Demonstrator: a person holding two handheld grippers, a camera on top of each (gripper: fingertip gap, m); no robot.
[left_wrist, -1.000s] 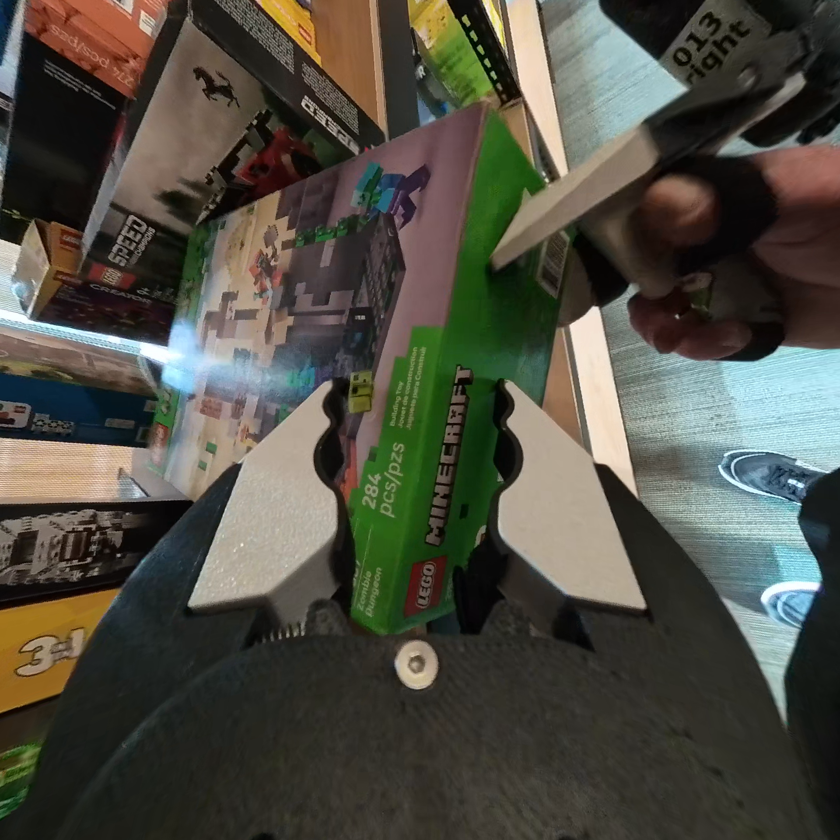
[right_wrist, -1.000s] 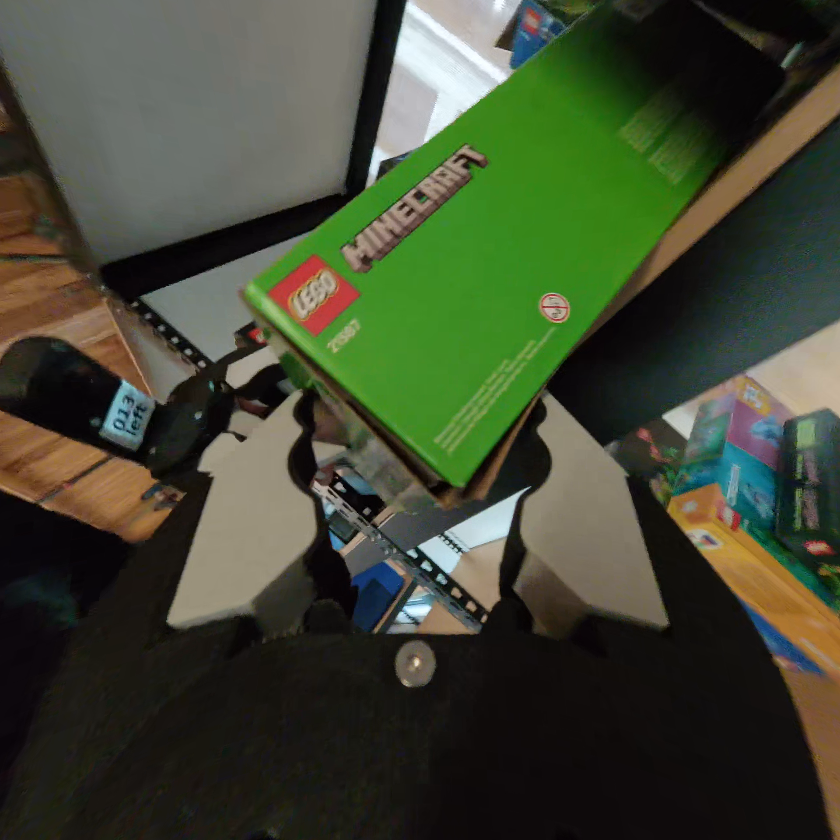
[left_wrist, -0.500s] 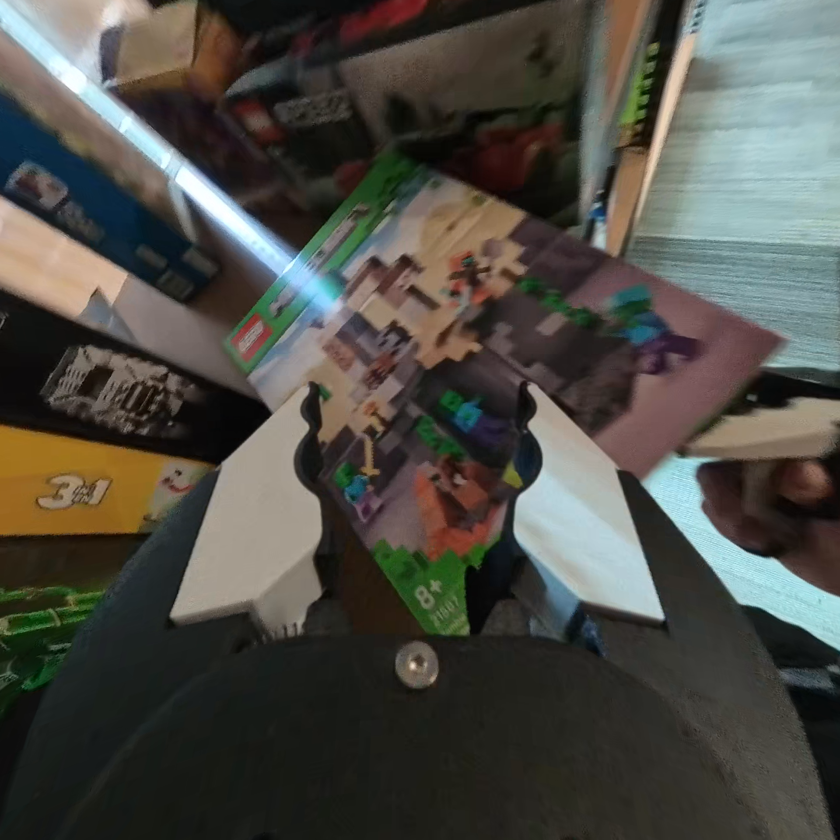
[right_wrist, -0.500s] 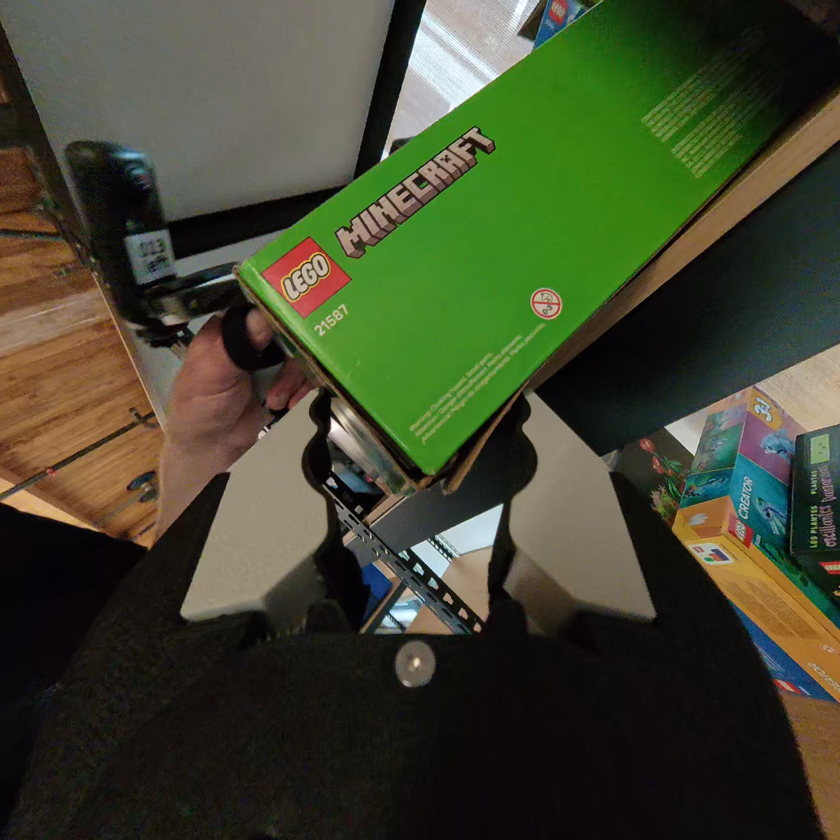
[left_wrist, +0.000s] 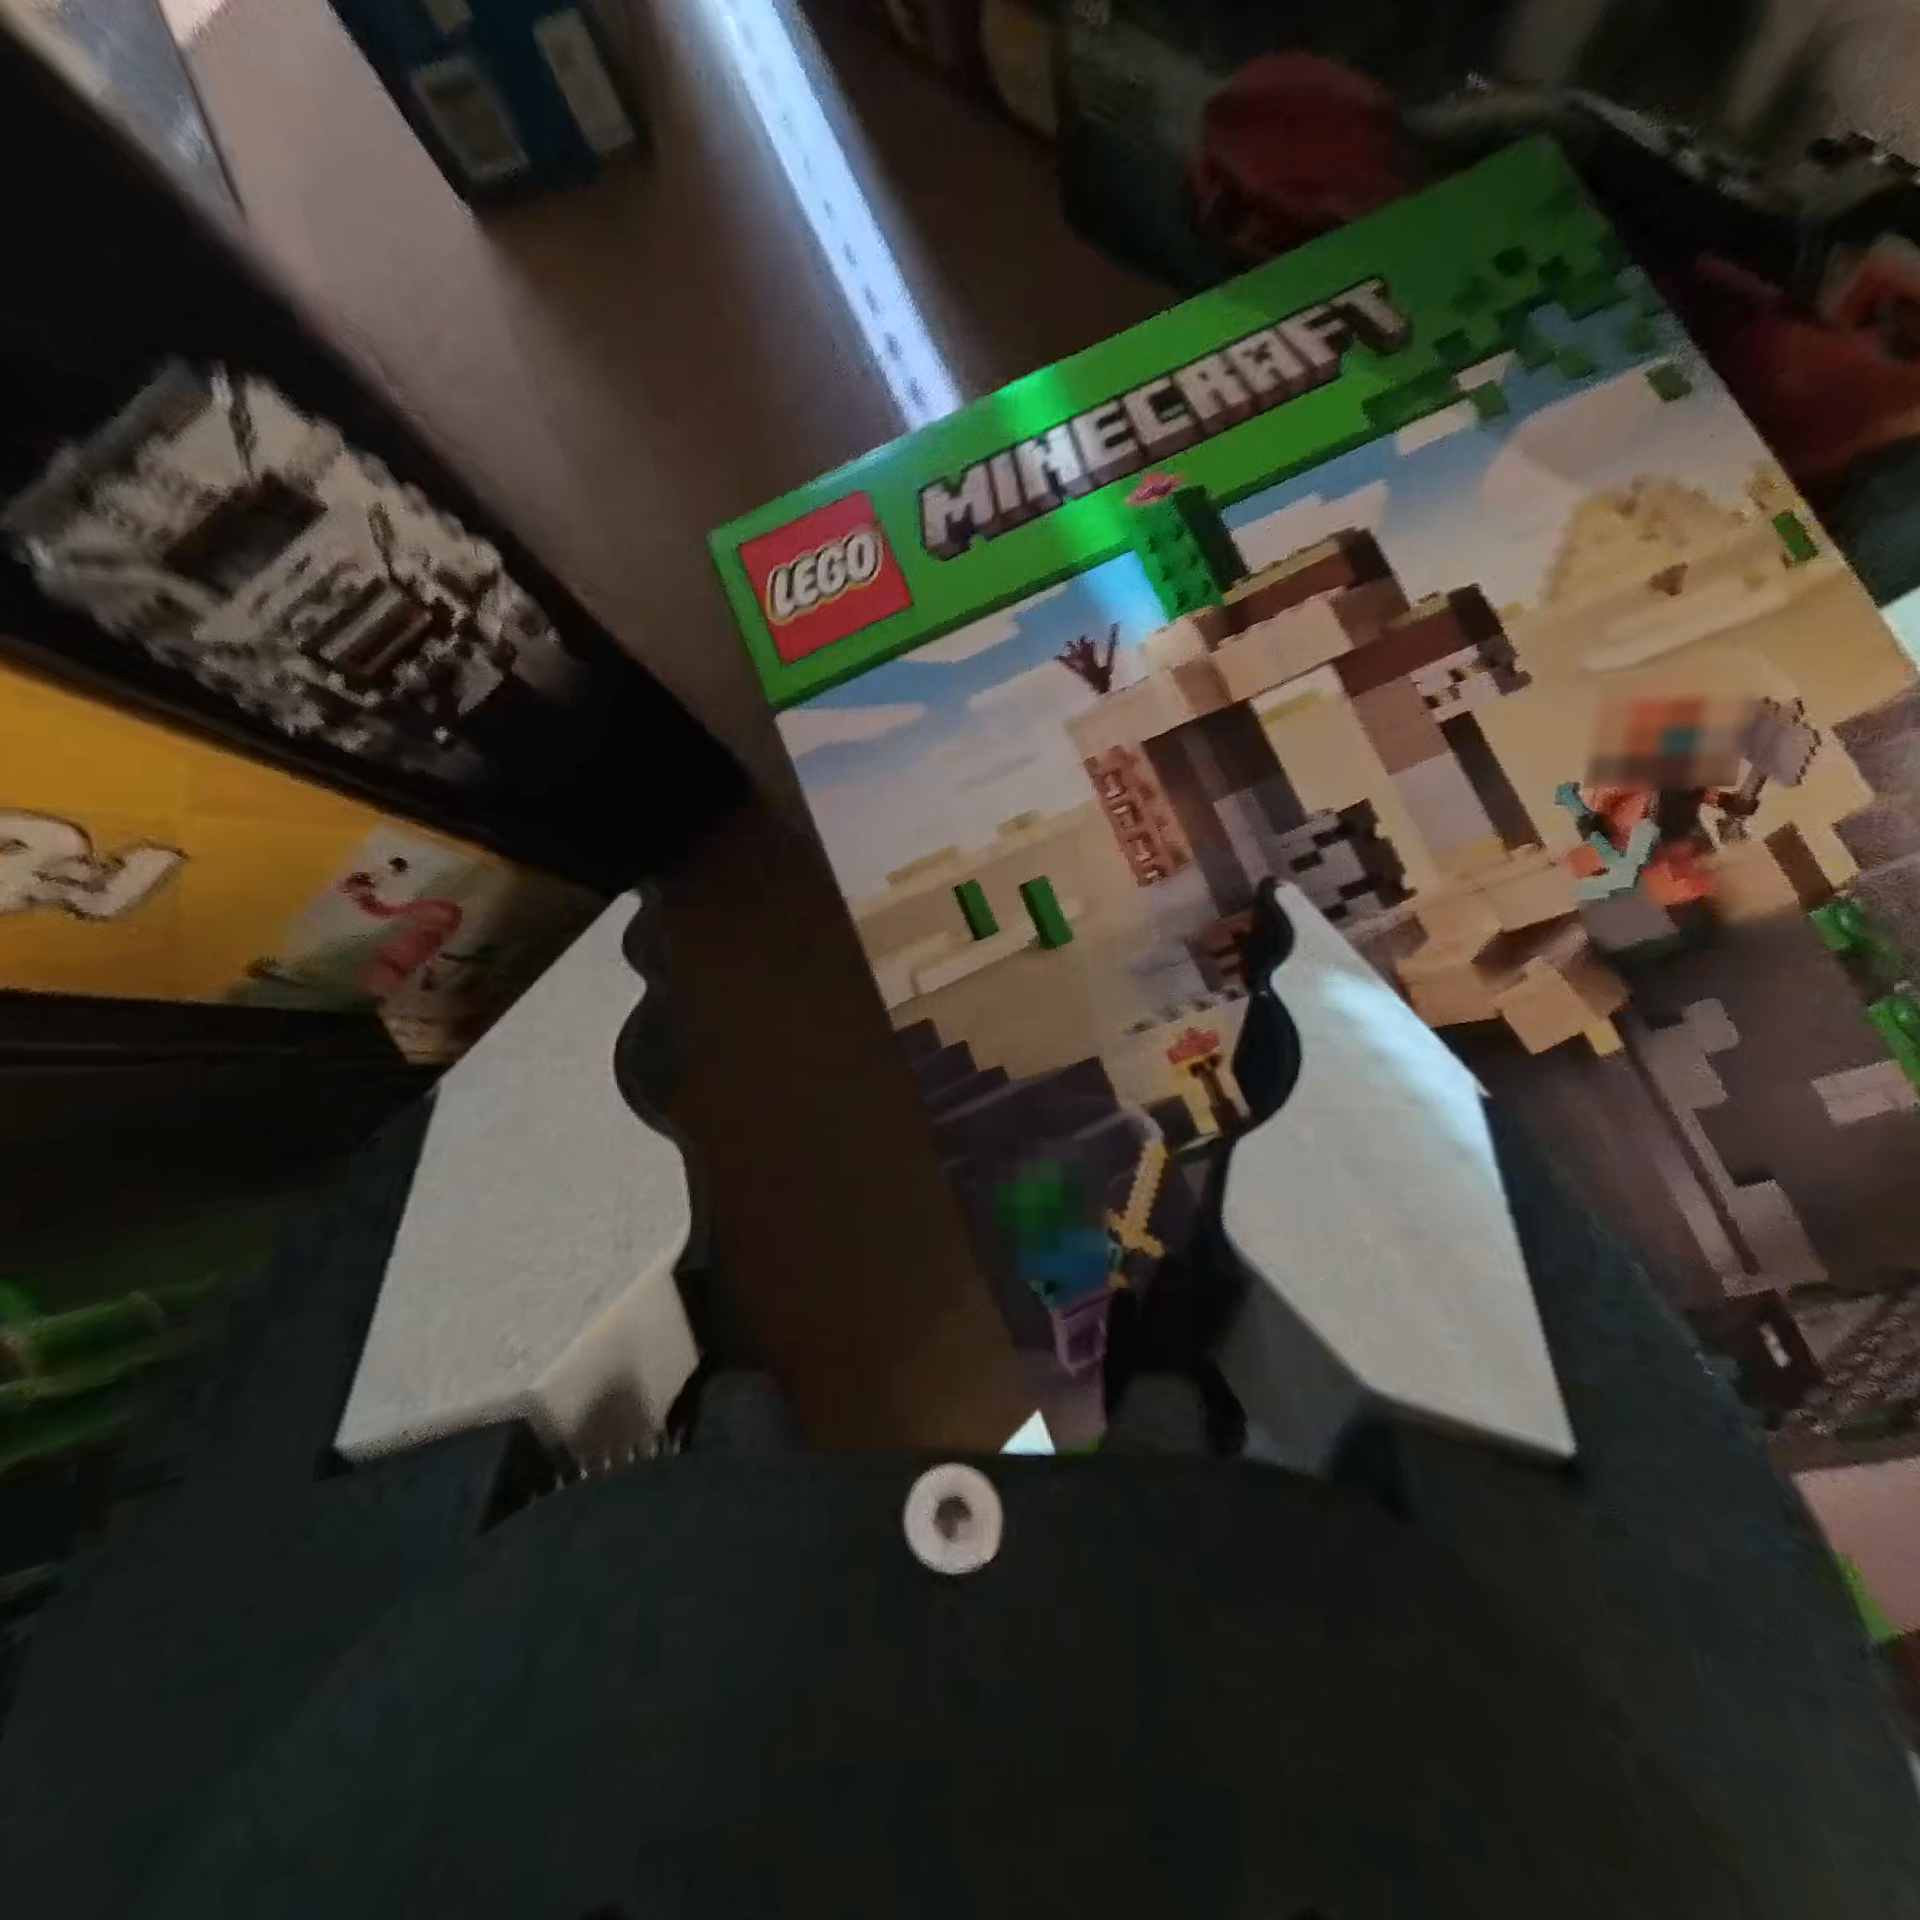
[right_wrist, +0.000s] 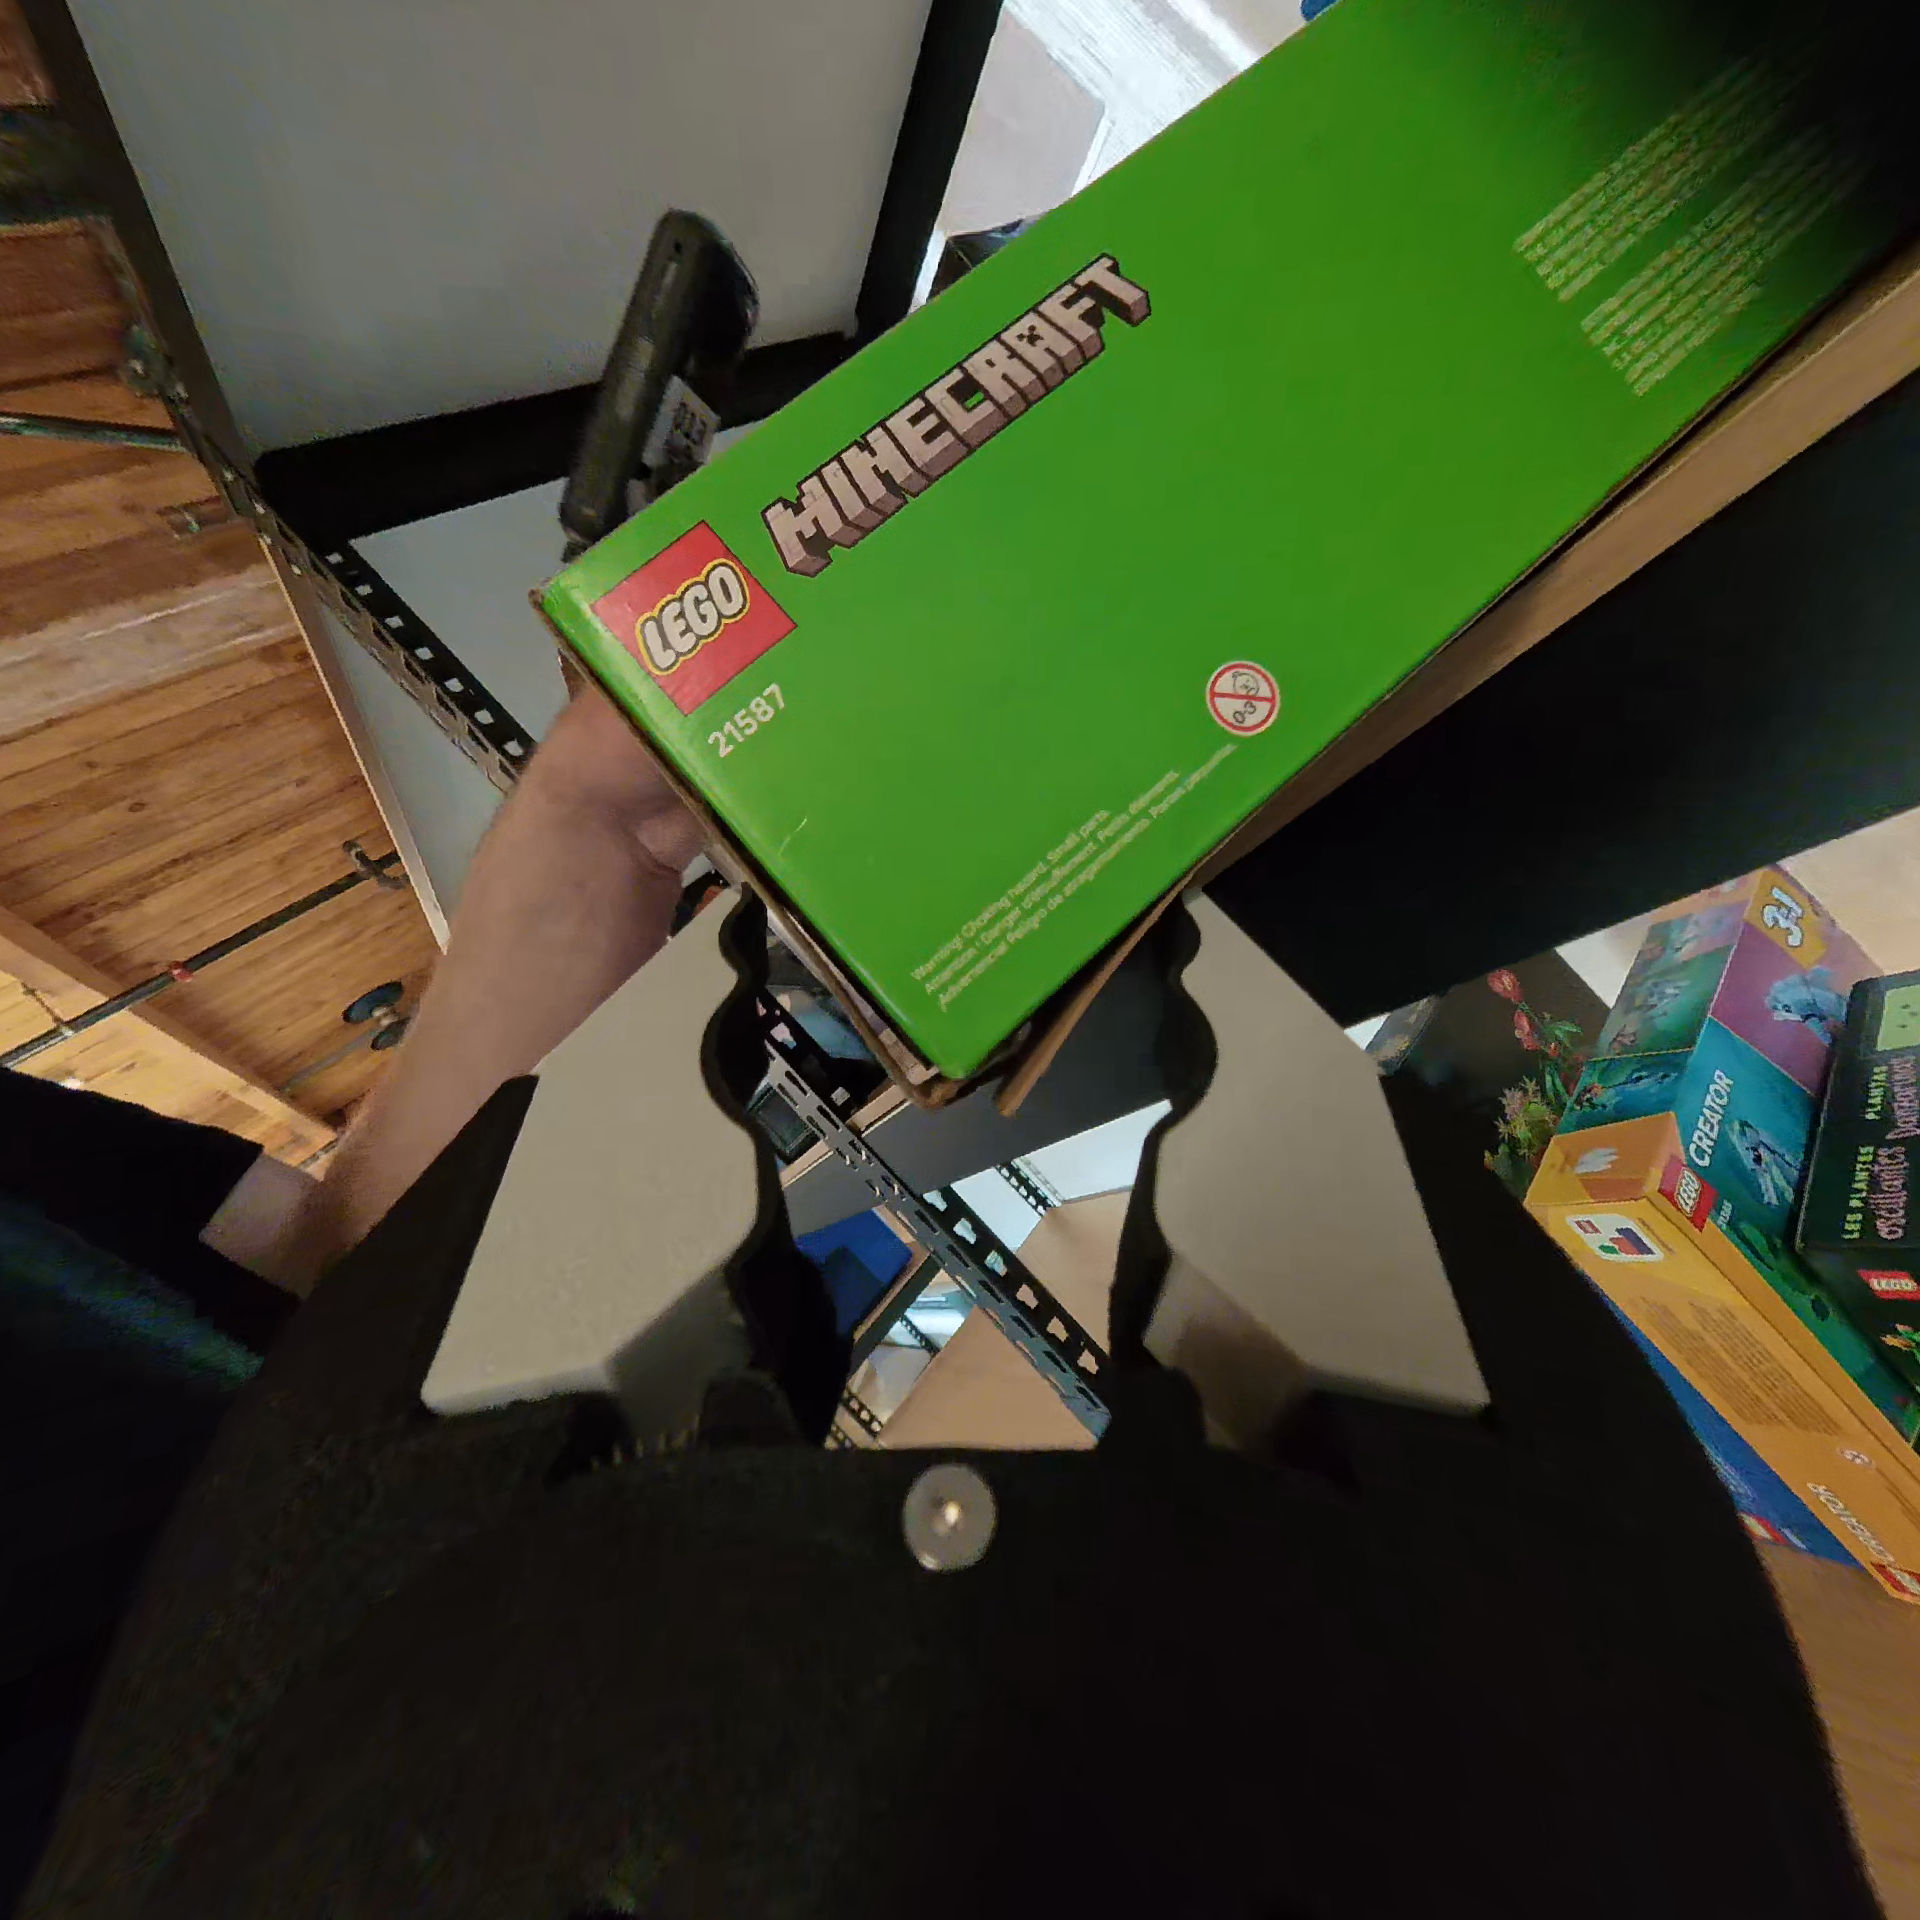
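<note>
The right gripper (right_wrist: 961, 925) pinches only the near corner of the green toy-brick box (right_wrist: 1195, 582) at its fingertips, a shallow hold that wants steady pressure. The box's far end lies along a wooden shelf board (right_wrist: 1766, 384). The left gripper (left_wrist: 956, 935) stands wide at the box's picture face, with one finger (left_wrist: 1340, 1039) overlapping it and the other clear.

Your wooden shelf board (right_wrist: 1714, 436) carries the green toy box (right_wrist: 1195, 499), whose near corner juts past the board's edge. Below that board, a lower shelf (right_wrist: 1829, 1683) holds a yellow box (right_wrist: 1704, 1340) lying flat, with a teal box (right_wrist: 1725, 1091) and a dark box (right_wrist: 1870, 1122) on top.
</note>
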